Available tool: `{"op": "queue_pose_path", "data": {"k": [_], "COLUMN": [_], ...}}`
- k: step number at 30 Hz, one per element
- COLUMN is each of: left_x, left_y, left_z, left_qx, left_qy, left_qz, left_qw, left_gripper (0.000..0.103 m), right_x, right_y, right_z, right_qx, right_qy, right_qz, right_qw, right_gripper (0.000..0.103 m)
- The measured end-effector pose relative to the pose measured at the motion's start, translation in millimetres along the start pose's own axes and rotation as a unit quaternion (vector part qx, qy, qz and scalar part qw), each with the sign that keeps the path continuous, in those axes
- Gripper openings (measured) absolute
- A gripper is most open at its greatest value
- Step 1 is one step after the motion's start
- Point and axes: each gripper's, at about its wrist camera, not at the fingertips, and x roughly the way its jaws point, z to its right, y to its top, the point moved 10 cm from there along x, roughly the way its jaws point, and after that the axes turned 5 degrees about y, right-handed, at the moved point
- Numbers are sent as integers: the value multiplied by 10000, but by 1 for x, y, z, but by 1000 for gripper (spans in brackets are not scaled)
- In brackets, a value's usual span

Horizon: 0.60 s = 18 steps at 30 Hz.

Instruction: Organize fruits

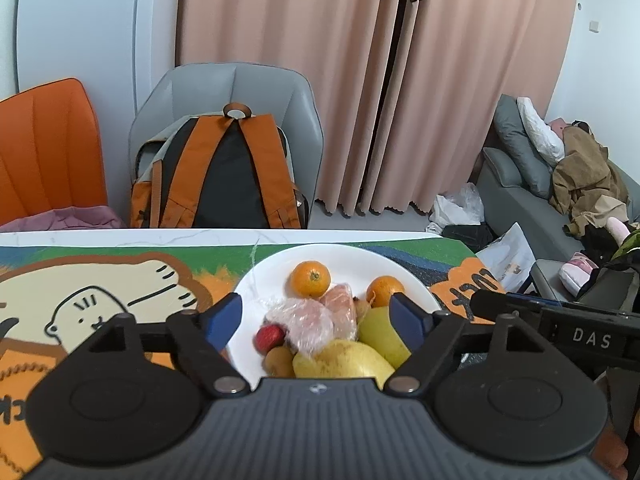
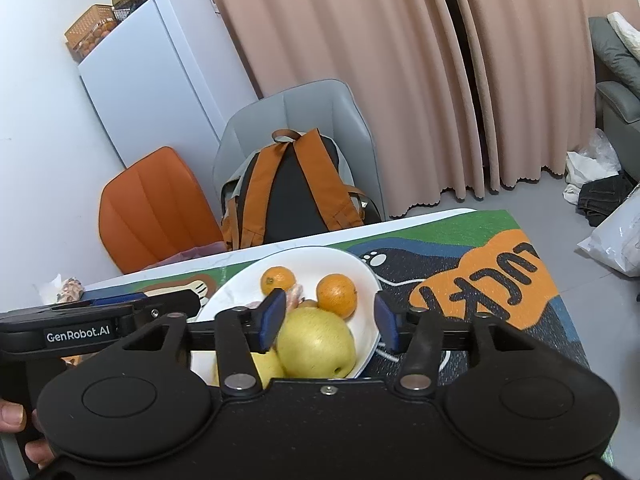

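Note:
A white plate [image 1: 256,280] on a cartoon mat holds two oranges [image 1: 310,279], plastic-wrapped pink fruit pieces [image 1: 304,320], a small red fruit [image 1: 269,338], a brown fruit [image 1: 279,361], a yellow mango [image 1: 340,362] and a green-yellow pear [image 1: 380,334]. My left gripper [image 1: 318,316] is open above the plate's near side, empty. In the right wrist view the plate [image 2: 362,268] shows the oranges [image 2: 337,294] and the pear [image 2: 316,344]. My right gripper [image 2: 328,322] is open, its fingers on either side of the pear above the plate's right side.
The cartoon mat [image 1: 100,280] covers a white table [image 1: 120,236]. Behind stand a grey chair [image 1: 240,84] with an orange backpack [image 1: 224,172] and an orange chair [image 1: 48,144]. A grey sofa [image 1: 516,176] with clothes is at right. A white fridge [image 2: 160,80] is at left.

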Motion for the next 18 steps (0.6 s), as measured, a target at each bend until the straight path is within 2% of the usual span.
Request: {"op": "queue_pose_path", "data": {"k": [4,13,18], "left_x": [-16,-53,-73], "left_y": [-4,-16,-23], "left_z": [-3,-16,-24], "left_qx": [-38,-173,-234], "left_qy": [-34,-80,-57], "left_qz": [44,122,186], "left_qw": [10000,9997,9995], "left_gripper": [86,90,91], "right_x": [-15,-46,-62], "right_y": [-1,-6,-13], "right_z": [-12,-34,-46], "right_qx": [-114,-250,-334], "right_qy": [6,-24,-37], "right_qz": [30,177,252], "right_qw": [9999,9995,9991], "right_gripper": [59,68,78]}}
